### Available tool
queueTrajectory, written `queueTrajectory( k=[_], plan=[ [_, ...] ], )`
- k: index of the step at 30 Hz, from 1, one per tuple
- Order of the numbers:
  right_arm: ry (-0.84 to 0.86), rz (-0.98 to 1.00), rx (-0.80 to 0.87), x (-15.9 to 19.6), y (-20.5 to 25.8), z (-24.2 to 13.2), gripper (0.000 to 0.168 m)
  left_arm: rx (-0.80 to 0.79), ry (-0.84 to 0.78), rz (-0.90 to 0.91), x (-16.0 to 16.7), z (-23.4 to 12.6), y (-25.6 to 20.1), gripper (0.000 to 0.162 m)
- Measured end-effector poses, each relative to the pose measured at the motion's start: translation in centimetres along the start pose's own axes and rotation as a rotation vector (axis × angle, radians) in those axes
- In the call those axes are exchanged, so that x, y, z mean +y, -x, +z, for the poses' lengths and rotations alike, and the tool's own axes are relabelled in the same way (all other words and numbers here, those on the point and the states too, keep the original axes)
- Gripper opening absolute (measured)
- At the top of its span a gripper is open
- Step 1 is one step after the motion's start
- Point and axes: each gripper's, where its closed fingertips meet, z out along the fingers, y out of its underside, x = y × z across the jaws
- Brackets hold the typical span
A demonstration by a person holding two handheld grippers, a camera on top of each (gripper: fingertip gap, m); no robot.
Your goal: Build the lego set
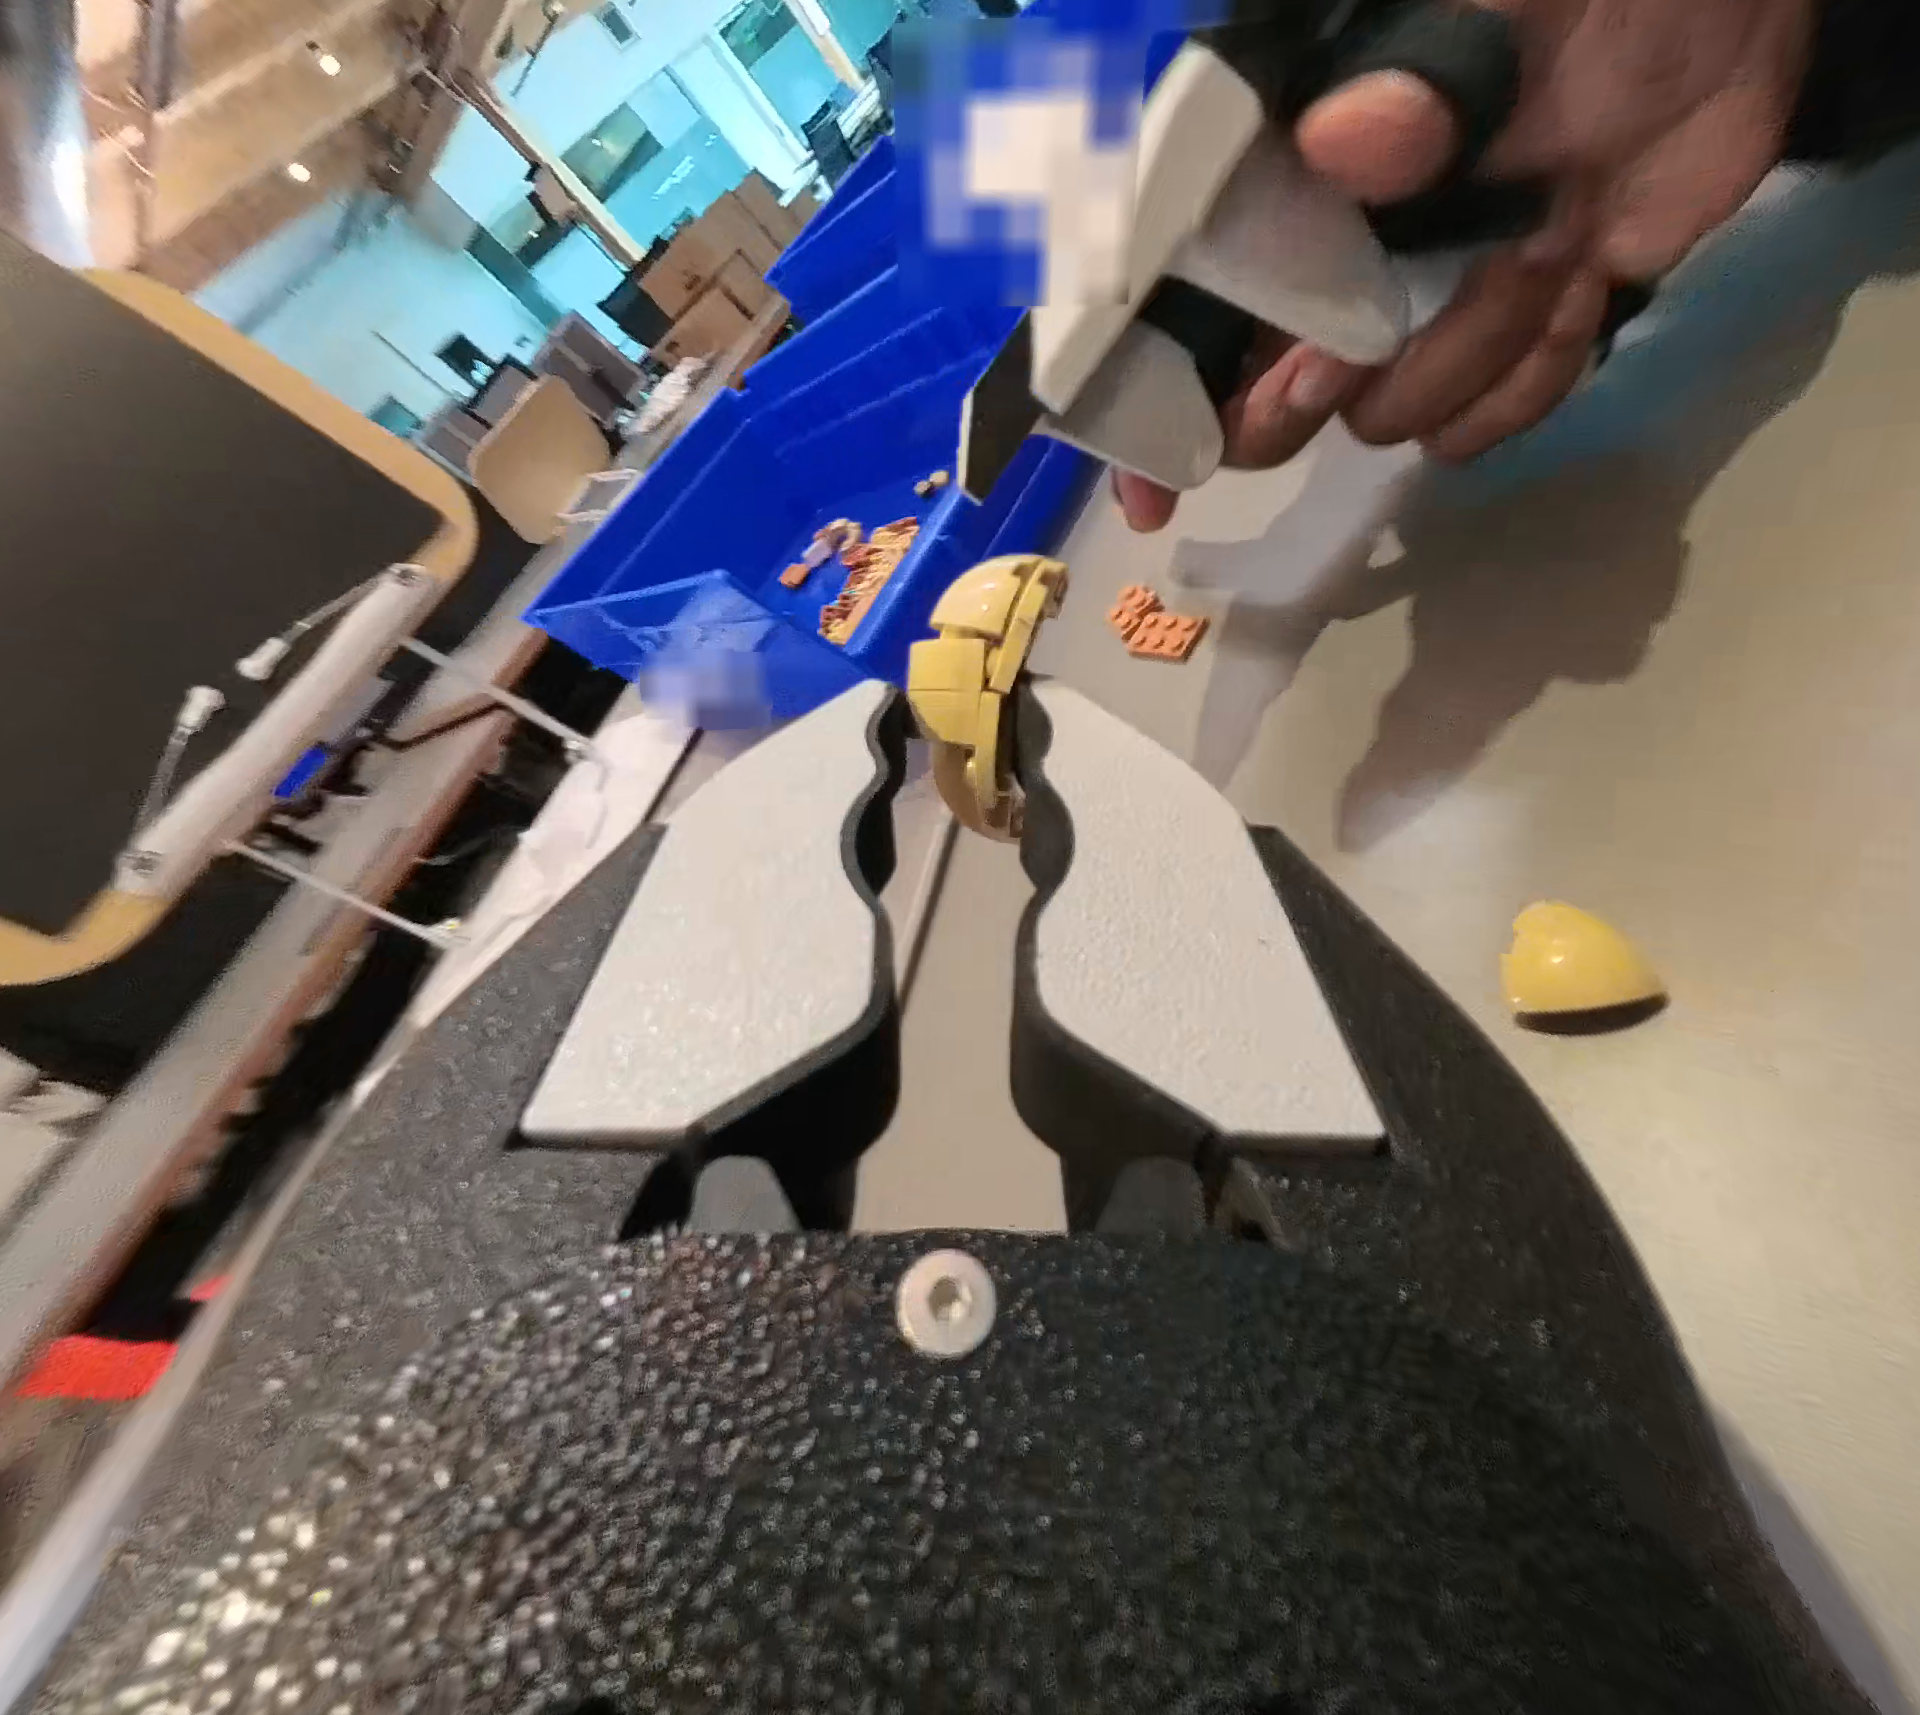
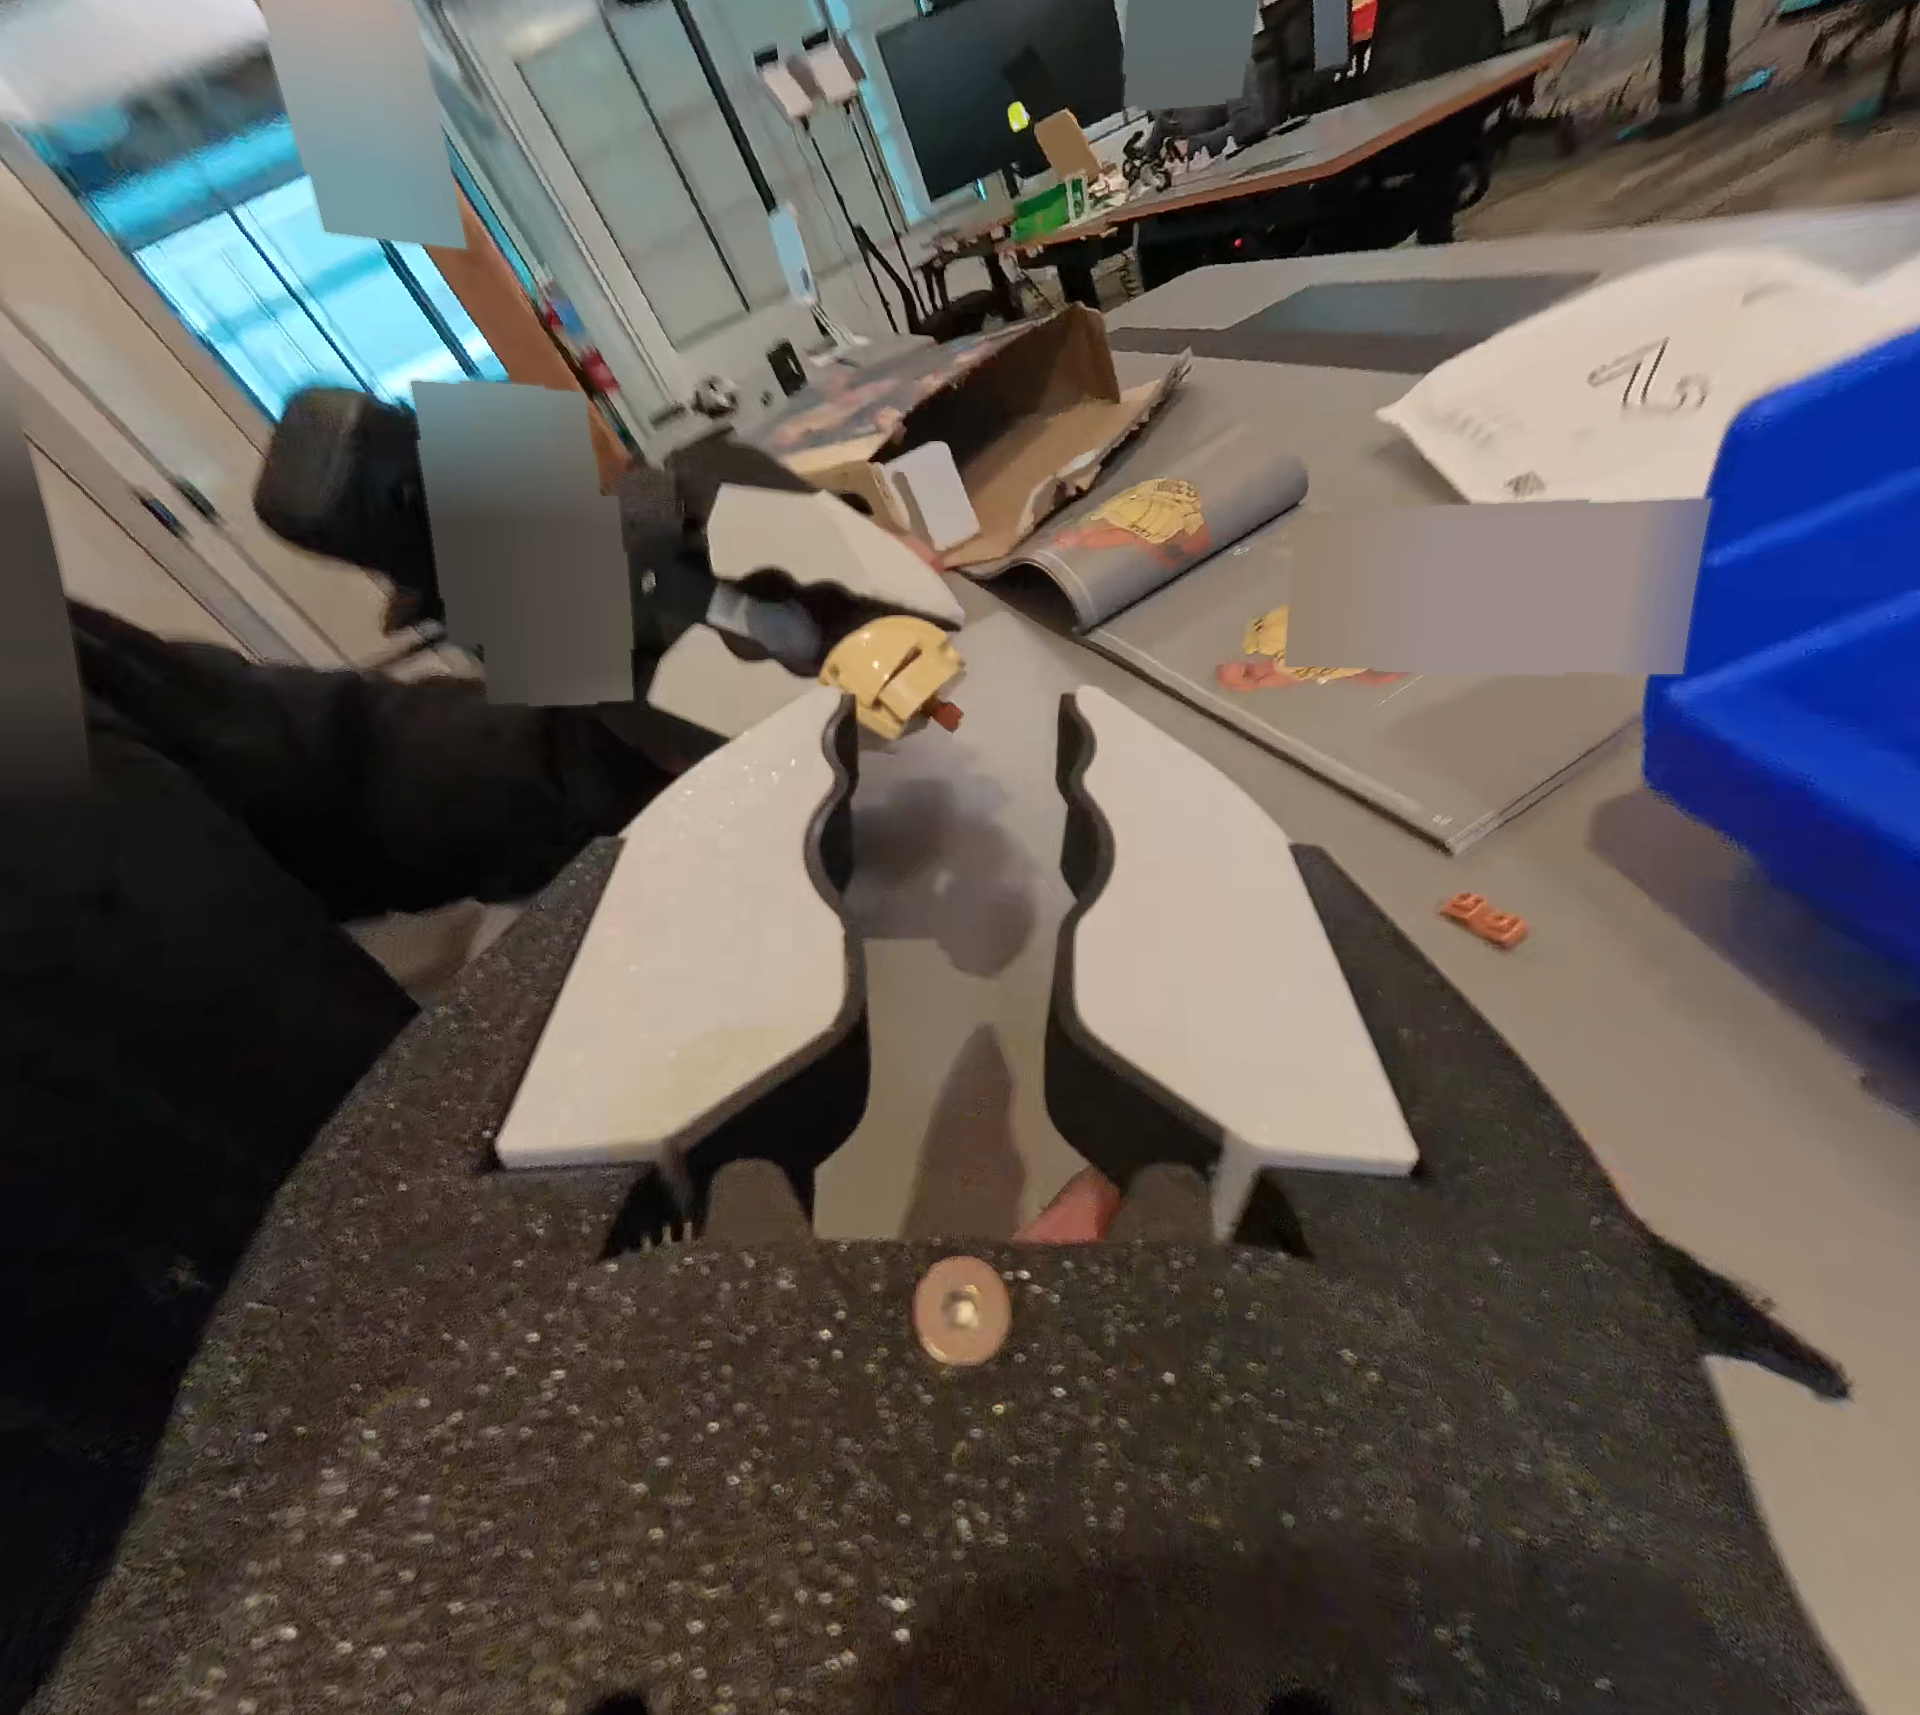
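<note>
Lego dome piece (image 1: 982, 689), mid-frame, pinched in my left tongs (image 1: 961, 730); right tongs (image 2: 961, 720) spread, empty. Light, stiff, likely to pop apart, so I'd grip its curved shell edges.

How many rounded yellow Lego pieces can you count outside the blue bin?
2. One curved yellow assembly is clamped between the left gripper fingertips, above the table. One yellow dome piece lies loose on the table, right of that gripper. Others may be hidden.
</note>
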Motion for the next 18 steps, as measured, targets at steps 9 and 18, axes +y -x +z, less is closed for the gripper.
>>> queueTrajectory(
  k=[9, 18],
  plan=[
    [0.071, -0.426, 0.090, 1.2, 1.7, 1.1, 0.036, 0.126, -0.033, -0.191, -0.3, 0.1, -1.0, 0.019],
    [0.123, -0.534, 0.136, 2.1, 1.7, 1.4, 0.024, 0.170, -0.016, -0.205, -0.2, 0.4, -2.0, 0.019]
  ],
)
